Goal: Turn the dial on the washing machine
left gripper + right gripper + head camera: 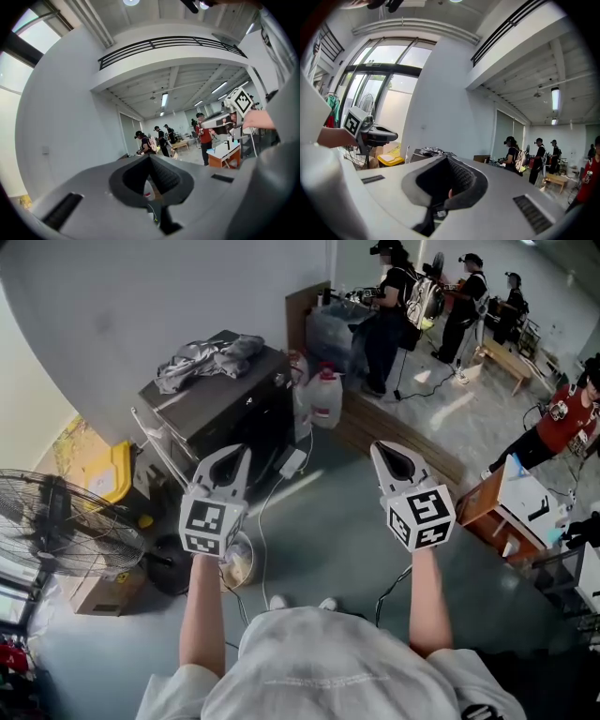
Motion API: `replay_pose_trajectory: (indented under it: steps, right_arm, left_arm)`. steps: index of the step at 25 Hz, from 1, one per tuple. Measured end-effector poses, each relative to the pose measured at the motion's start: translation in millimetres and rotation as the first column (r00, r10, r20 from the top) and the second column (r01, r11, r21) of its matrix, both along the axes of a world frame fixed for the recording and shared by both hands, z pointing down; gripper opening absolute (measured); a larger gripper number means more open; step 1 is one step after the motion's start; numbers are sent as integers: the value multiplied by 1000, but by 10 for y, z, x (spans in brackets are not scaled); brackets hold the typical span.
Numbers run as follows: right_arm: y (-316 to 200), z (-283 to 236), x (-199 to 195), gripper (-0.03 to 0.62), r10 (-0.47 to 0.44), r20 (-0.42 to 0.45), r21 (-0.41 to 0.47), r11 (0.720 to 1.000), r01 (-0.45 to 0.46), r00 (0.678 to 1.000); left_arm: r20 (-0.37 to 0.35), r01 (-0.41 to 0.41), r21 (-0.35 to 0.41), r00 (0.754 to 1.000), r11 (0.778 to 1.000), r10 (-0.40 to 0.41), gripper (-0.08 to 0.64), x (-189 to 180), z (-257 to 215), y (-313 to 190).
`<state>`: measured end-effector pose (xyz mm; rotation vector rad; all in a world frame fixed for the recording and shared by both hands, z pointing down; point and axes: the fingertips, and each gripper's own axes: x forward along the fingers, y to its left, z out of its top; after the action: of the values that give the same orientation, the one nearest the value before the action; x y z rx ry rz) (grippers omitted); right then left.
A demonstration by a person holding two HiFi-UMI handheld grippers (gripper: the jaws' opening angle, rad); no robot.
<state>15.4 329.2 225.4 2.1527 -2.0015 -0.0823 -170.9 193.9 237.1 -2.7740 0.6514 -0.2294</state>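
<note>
One standing fan (56, 521) sits at 9 o'clock in the head view, with one yellow bin (111, 472) just above it. The dark, boxy washing machine (234, 409) stands at 11 o'clock against the wall, with one crumpled grey cloth (206, 357) on its top. Its dial cannot be made out. The left gripper (242, 456) hangs before the machine, its jaws pressed together on nothing. One white jug (325, 397) stands at 12 o'clock. The right gripper (382, 452) is level with the left, its jaws likewise closed and empty. Four people work at 1 to 3 o'clock.
</note>
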Motion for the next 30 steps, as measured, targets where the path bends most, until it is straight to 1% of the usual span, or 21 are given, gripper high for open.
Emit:
replay_pose_trajectory:
  steps: [3, 10, 13, 16, 19, 23, 25, 28, 30]
  right_arm:
    - [67, 51, 129, 15, -18, -5, -9, 1000, 18, 1000]
    - [165, 173, 550, 15, -13, 6, -23, 1000, 13, 1000]
    - [111, 186, 710, 15, 0, 16, -18, 1000, 0, 1000]
    - [-57, 239, 863, 15, 11, 25, -29, 1000, -10, 1000]
    - [-336, 292, 953, 15, 6, 25, -43, 999, -5, 1000]
    - [-870, 326, 1096, 15, -7, 8, -53, 999, 7, 1000]
    - [-1206, 301, 1188, 15, -13, 21, -46, 999, 14, 1000]
    - [-1725, 215, 1281, 15, -23, 64, -22, 999, 24, 998]
    - [-2066, 165, 1306, 15, -34, 68, -21, 999, 35, 997]
  left_arm:
    - [3, 12, -11, 1000, 1000, -12, 17, 134, 72, 66]
    - [30, 35, -31, 999, 999, -34, 17, 425, 263, 135]
    - [43, 26, -29, 999, 999, -25, 17, 563, 281, 104]
    - [54, 16, -24, 998, 1000, -15, 17, 710, 293, -34]
    - [45, 21, -36, 999, 999, -19, 17, 826, 322, -332]
    - [37, 25, -38, 999, 999, -24, 17, 1026, 391, -923]
    - [39, 20, -33, 999, 999, -18, 17, 1136, 406, -1261]
    - [45, 20, -33, 999, 999, -19, 17, 1254, 402, -1786]
    - [42, 22, -35, 999, 999, -21, 17, 1310, 366, -2135]
